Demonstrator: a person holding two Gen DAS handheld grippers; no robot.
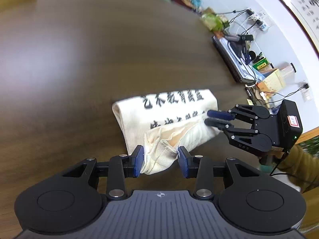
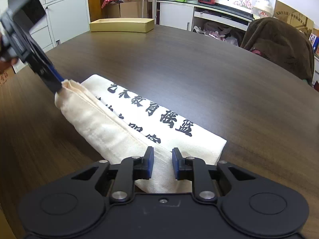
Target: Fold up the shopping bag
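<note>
Left tool (image 1: 160,160) astride shopping bag's (image 1: 169,109) near corner.

The left hand-held gripper (image 1: 160,160) points steeply down, its blue pads pressing a bunched fabric end from both sides. The right hand-held gripper (image 2: 163,163), borne by an olive sleeve (image 1: 299,165), also tilts down, jaws narrow and pinching fabric.

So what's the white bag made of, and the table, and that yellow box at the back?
The white bag looks like matte cotton canvas: a woven texture and stitched seams show. The table looks like dark wood-grain laminate or veneer, streaked, with a soft sheen. The yellow box seems to be cardboard, thin-walled and dull.
</note>
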